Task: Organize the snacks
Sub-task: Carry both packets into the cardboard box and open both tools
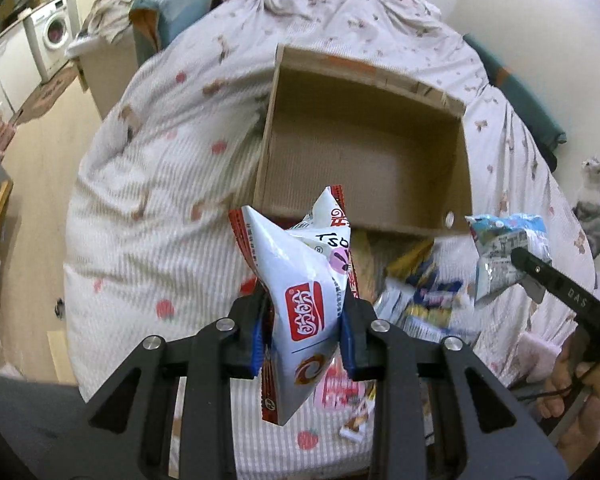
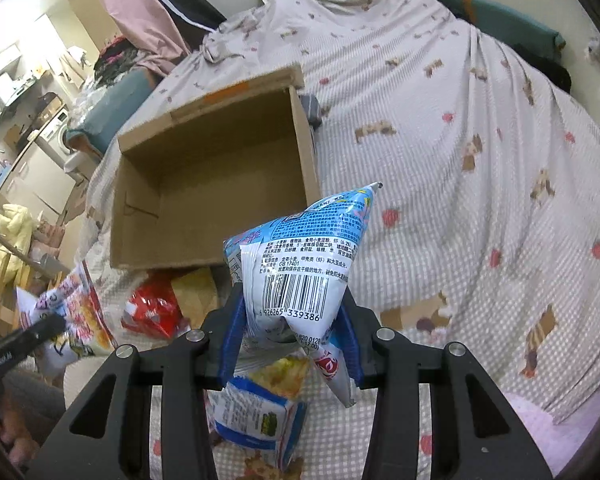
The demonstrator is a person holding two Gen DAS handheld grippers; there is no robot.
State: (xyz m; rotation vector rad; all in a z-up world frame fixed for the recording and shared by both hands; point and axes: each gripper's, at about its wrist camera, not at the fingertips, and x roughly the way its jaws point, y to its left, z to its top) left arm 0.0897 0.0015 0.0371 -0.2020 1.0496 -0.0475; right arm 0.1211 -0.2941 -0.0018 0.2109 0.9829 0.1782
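On the bed (image 1: 148, 184), a brown cardboard box (image 1: 364, 152) sits with its top open on the spotty blanket. The left gripper (image 1: 304, 336) has its jaws squeezed shut on a white and red snack bag (image 1: 304, 280), up in the air just near the box's near edge. The right gripper (image 2: 290, 344) pinches a blue snack bag (image 2: 300, 272) the same way, by the box's right near corner. More snack packs (image 1: 424, 296) lie on the blanket near the box, under both bags
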